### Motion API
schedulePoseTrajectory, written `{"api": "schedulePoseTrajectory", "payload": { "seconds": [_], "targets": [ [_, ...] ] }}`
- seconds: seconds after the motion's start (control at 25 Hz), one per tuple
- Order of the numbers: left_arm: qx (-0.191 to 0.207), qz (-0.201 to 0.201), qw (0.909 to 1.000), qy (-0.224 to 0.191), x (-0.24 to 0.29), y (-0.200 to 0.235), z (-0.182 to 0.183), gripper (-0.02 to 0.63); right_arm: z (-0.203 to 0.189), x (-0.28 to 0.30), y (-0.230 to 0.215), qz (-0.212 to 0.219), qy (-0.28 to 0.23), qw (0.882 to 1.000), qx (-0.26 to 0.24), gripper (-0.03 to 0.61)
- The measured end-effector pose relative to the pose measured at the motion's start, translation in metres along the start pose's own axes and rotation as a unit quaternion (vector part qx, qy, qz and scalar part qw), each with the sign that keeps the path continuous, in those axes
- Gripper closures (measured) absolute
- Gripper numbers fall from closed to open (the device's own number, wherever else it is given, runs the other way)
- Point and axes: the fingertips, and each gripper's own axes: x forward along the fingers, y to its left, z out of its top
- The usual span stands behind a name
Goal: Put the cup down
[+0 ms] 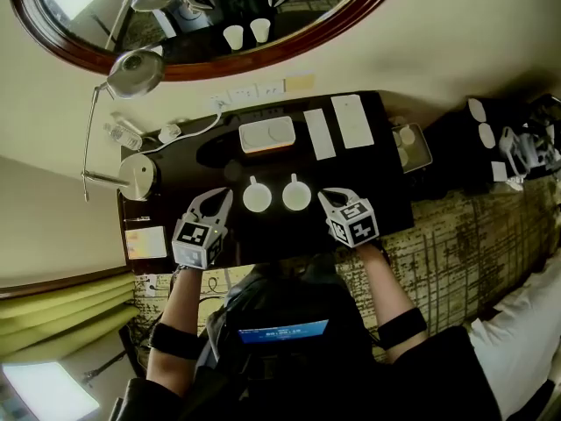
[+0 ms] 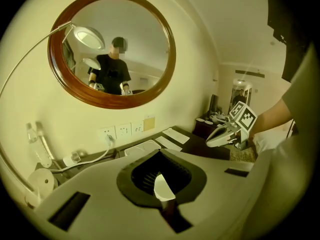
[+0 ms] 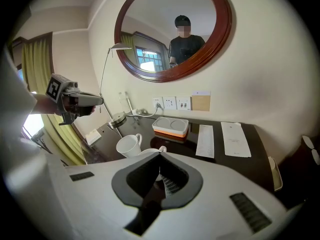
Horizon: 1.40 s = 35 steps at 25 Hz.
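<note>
Cup [image 1: 296,195]: white and upright at the centre of the head view on the dark desk [image 1: 386,178], handle toward the top of the frame. It appears seated, though its base is not visible.
Second cup [image 1: 257,197]: same pattern, just to the left of the cup, close but apart. Nothing grips it.
Right gripper [image 1: 324,196]: jaws drawn together at the cup's right-hand rim. In the right gripper view the white rim runs into the jaw opening, so I judge the wall pinched between the pads.
Left gripper [image 1: 223,196]: jaws fully together, holding nothing. The right gripper view shows it in the upper left, well above the second cup. A white sliver in its jaw opening reads as a cup seen beyond.
Step in hand: release of the cup, by my reading.
Method advised: confirm the base sits flat before easing the pads apart. Open only enough to clear the rim. Draw back toward the lower right of the head view, along the jaw line, without sideways drag.
Risk: a pad catching the rim on withdrawal would tip the cup or knock it into the second cup.
Clearance: tray [image 1: 267,135] and paper cards [image 1: 351,121] lie toward the top of the frame, well apart from the cups.
</note>
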Motion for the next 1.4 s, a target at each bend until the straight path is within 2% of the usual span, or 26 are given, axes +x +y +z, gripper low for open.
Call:
{"api": "schedulePoseTrajectory", "payload": {
  "seconds": [0.16, 0.36, 0.6, 0.72, 0.92, 0.96, 1.04, 1.16, 1.4],
  "targets": [
    [-0.004, 0.002, 1.0000, 0.006, 0.003, 0.000, -0.001, 0.614, -0.002, 0.004, 0.000, 0.000, 0.004, 1.000, -0.007, 0.560],
    [0.040, -0.010, 0.9990, 0.017, 0.011, -0.001, -0.010, 0.614, 0.000, 0.006, 0.002, 0.001, 0.009, 1.000, -0.023, 0.560],
    [0.011, -0.015, 0.9995, 0.024, 0.012, -0.008, -0.002, 0.614, -0.001, 0.013, 0.006, 0.004, 0.019, 0.999, -0.046, 0.543],
    [0.010, -0.018, 0.9992, 0.035, 0.012, -0.009, -0.010, 0.614, -0.003, 0.017, 0.014, 0.019, 0.015, 0.997, -0.067, 0.445],
    [0.016, -0.020, 0.9978, 0.061, 0.007, -0.007, -0.022, 0.614, -0.021, 0.031, 0.026, 0.032, -0.002, 0.996, -0.082, 0.164],
    [0.018, -0.021, 0.9974, 0.067, 0.007, -0.007, -0.026, 0.614, -0.026, 0.035, 0.027, 0.030, -0.005, 0.996, -0.082, 0.137],
    [0.022, -0.022, 0.9964, 0.079, 0.006, -0.006, -0.033, 0.614, -0.036, 0.043, 0.030, 0.026, -0.011, 0.996, -0.085, 0.096],
    [0.027, -0.026, 0.9949, 0.094, 0.005, -0.007, -0.042, 0.614, -0.048, 0.058, 0.034, 0.019, -0.020, 0.996, -0.089, 0.068],
    [0.051, -0.034, 0.9908, 0.120, 0.003, -0.008, -0.055, 0.614, -0.063, 0.093, 0.029, 0.000, -0.046, 0.996, -0.075, 0.064]
  ]
}}
